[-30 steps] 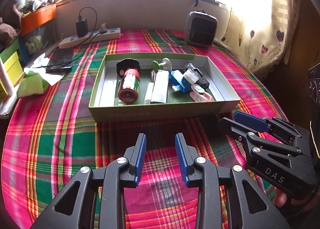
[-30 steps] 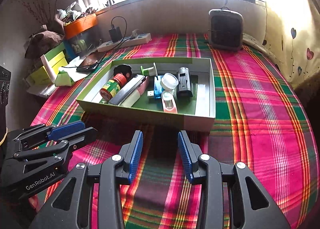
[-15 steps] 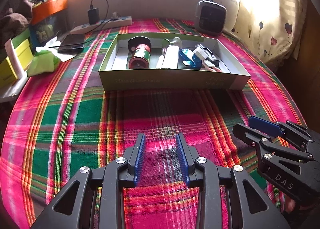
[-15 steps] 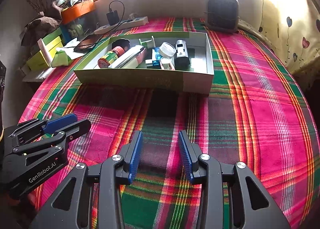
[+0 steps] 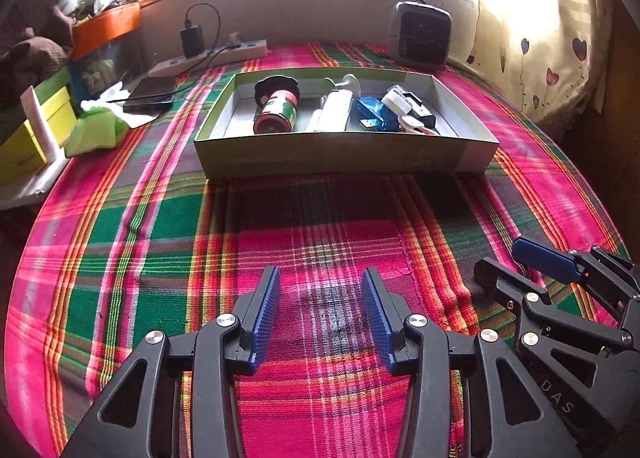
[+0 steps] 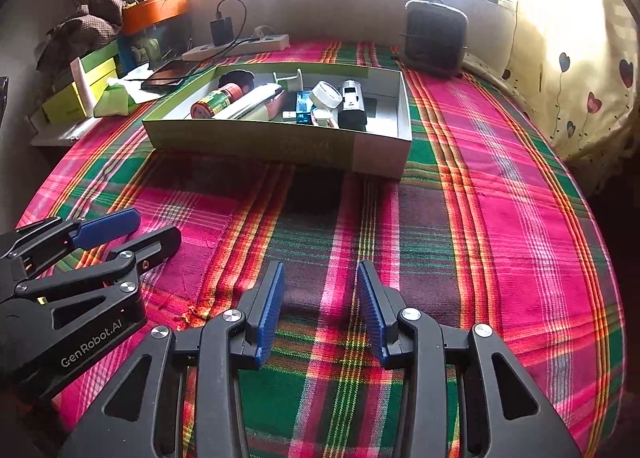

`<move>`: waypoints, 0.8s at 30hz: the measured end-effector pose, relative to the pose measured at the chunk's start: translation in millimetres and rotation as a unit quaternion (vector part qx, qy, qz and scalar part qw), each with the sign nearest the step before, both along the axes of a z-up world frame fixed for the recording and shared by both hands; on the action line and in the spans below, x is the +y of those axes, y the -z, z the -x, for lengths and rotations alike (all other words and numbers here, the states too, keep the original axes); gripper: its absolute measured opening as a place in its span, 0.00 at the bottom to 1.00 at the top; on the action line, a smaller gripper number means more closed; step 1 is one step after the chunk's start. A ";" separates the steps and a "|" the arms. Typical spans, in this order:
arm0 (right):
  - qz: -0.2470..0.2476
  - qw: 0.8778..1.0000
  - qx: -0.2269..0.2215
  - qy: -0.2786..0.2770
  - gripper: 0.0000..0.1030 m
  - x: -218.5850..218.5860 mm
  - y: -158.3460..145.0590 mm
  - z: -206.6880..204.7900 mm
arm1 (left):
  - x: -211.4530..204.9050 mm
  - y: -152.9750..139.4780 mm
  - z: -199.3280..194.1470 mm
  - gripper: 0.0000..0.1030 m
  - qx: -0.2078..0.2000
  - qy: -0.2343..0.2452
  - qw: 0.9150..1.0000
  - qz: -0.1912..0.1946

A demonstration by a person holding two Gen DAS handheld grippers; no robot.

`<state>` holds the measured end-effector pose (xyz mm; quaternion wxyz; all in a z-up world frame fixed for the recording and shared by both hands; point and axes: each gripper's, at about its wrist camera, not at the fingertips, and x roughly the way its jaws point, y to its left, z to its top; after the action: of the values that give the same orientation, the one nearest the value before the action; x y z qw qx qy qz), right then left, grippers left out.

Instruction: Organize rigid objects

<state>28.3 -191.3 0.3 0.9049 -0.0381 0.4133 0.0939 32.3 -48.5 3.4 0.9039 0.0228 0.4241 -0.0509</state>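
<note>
Two hand-held grippers, left [image 5: 320, 310] & right [image 6: 320, 306], part-open, empty, green box [image 5: 344, 158] w/ can [image 5: 276, 112], white tube [image 5: 334, 112], blue USB [image 5: 374, 114]

One green box [image 5: 344, 156] in the middle of the frame. Inside: one red can [image 5: 276, 114], one black round lid [image 5: 276, 86], one white tube [image 5: 334, 112], one blue stick [image 5: 374, 114], one small white round tub [image 6: 326, 94], one black block [image 6: 352, 108]. Upper left: one power strip [image 5: 212, 58], one black charger [image 5: 192, 40], one phone [image 5: 150, 94]. Upper right: one small heater [image 5: 422, 36]. Two claws, left [image 5: 320, 322] and right [image 6: 320, 310].
</note>
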 end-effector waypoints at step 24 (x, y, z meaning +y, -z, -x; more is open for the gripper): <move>-0.003 1.000 0.000 0.007 0.49 -3.9 -0.1 -0.4 | -4.4 0.7 0.0 0.52 0.001 0.005 1.000 -0.004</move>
<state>28.7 -195.2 0.4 0.9055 -0.0325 0.4136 0.0888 32.3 -52.9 2.7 0.9033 0.0284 0.4246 -0.0541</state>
